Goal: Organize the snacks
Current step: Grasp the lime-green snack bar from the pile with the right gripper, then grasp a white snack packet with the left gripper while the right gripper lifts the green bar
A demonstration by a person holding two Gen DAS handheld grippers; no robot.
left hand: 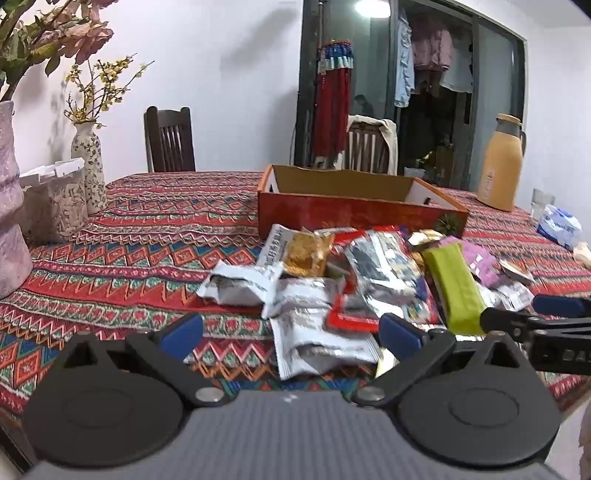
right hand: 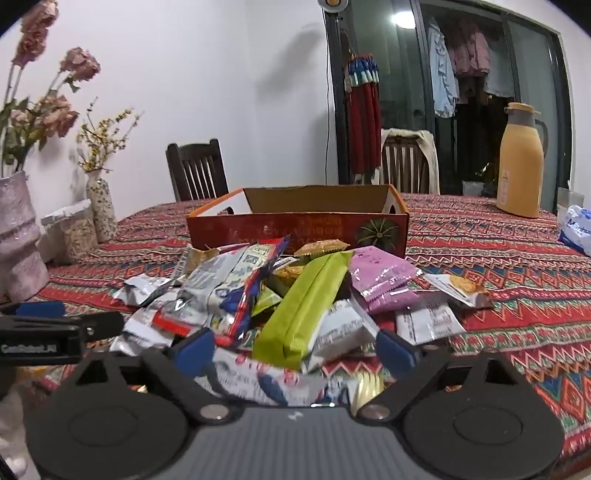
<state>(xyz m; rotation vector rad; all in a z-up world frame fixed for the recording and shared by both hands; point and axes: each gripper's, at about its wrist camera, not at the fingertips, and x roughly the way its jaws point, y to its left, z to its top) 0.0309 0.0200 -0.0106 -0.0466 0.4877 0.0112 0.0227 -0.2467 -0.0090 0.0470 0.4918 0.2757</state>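
Facing a heap of light, crinkly, slippery snack packets [right hand: 258, 295]; best pinched at the green bar's [right hand: 306, 306] stiff near end, probably. Both tongs gaping wide, empty.

White walls [right hand: 207, 66] all round, a ceiling light [left hand: 365, 5] glaring off the dark glass door [right hand: 517, 74] with laundry [right hand: 441, 74] hanging behind it. Two dark wooden chairs [left hand: 170, 140] sit at the far edge of the table's patterned red tablecloth [left hand: 147, 229], one draped with cloth.
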